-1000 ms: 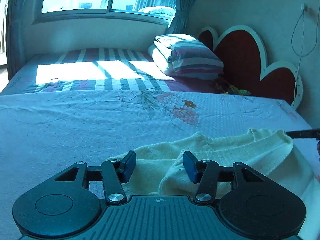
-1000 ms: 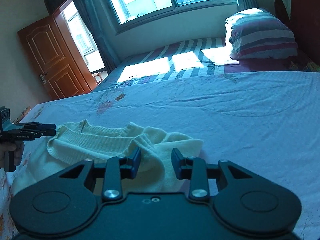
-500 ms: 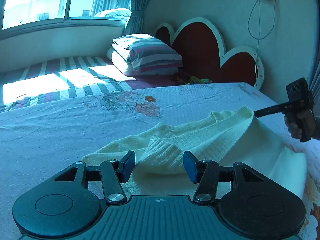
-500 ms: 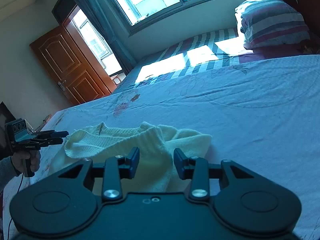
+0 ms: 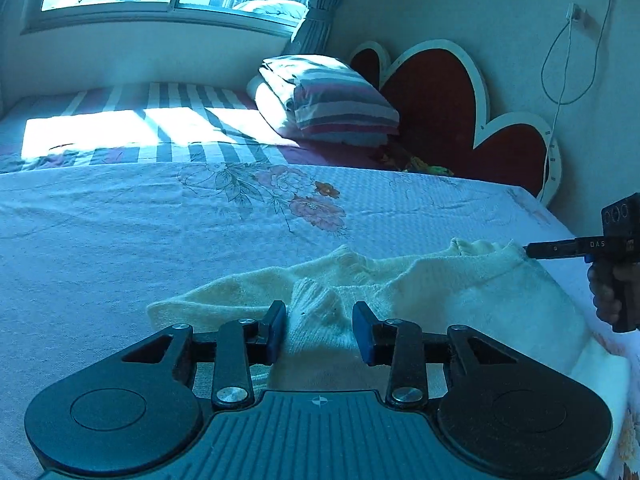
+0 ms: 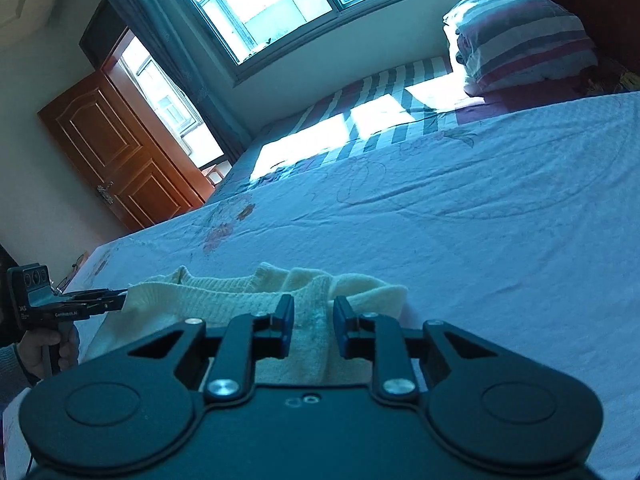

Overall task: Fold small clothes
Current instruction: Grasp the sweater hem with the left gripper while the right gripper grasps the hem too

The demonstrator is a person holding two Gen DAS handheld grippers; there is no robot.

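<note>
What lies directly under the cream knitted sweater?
The cream knitted sweater rests on the pale floral bedspread, which shows all around it. The part of the bedspread beneath the sweater is covered.

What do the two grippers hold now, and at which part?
Both hold the cream sweater: the left gripper pinches a ribbed fold at one end, the right gripper a fold at the other end. Both jaws have just been closing on it.
</note>
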